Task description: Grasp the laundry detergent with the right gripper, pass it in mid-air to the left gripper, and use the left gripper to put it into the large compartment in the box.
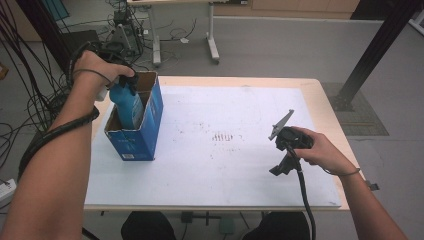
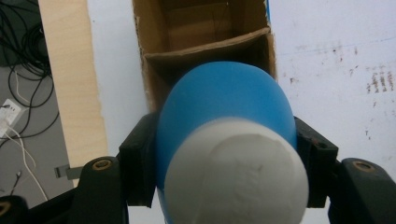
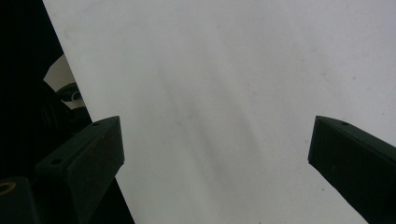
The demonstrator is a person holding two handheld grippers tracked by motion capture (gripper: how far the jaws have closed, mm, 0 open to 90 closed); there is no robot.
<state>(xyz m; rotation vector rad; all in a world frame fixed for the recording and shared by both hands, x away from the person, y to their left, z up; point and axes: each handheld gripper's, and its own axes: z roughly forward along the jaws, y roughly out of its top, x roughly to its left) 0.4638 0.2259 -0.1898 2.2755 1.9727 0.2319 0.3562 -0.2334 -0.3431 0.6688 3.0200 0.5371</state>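
A white cap [image 2: 236,172] and blue bottle [image 2: 224,100] are clamped in the left gripper [image 2: 224,158] at the lower frame, above the divided cardboard box [image 2: 154,28]. The bottle is best kept upright and centred over one compartment. The right gripper [image 3: 215,154] is held apart, empty, above the table [image 3: 233,70].

Box [image 1: 141,131] sits on left part of your surface [image 1: 225,170], near back edge. Bottle [image 1: 126,104] stands partly down in box, in part nearest you. Your left gripper [image 1: 126,80] is above box, its fingers [image 2: 137,161] on both sides of bottle. Your right gripper [image 1: 281,165] hangs over surface's right side, well apart from box.
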